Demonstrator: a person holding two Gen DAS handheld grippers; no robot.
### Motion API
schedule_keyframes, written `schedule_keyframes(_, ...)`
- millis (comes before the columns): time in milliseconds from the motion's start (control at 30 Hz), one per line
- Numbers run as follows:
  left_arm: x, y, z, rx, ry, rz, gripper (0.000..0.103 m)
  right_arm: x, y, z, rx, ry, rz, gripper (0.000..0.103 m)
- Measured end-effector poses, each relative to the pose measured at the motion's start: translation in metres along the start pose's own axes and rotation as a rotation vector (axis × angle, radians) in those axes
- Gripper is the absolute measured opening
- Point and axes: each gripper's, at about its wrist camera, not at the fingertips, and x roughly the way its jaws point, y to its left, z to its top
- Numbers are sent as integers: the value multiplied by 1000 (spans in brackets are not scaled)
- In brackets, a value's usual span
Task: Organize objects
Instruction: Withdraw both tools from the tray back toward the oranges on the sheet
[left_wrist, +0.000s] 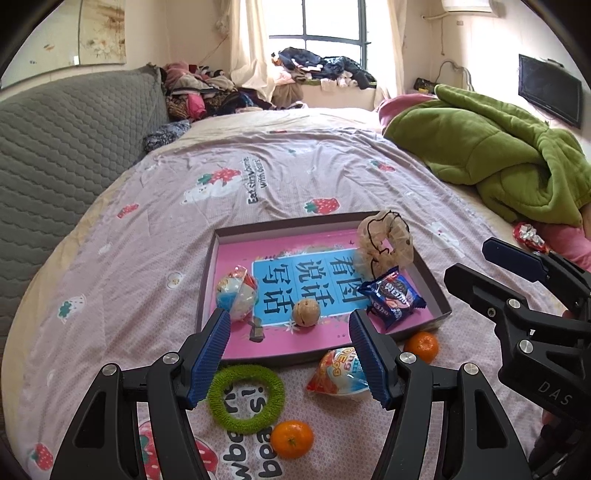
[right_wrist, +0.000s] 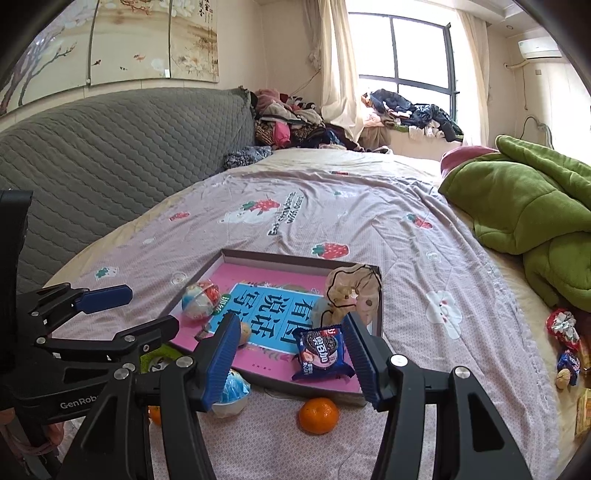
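Left wrist view: fuzzy green ring between left gripper's spread ribbed pads; right gripper also agape, empty.

The bed cover is pale pink with red strawberries. The tray is pink inside, with a blue panel of black characters. The mandarin is orange, the ring fuzzy green, the blanket green.

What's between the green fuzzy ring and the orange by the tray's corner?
A cone-shaped snack packet lies between the green fuzzy ring and that orange, seen in the left wrist view.
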Motion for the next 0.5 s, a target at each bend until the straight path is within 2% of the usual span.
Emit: schedule_keyframes(500, -34, -3, 0, 10, -68, 28, 69, -28, 5, 3, 0, -67, 30, 61)
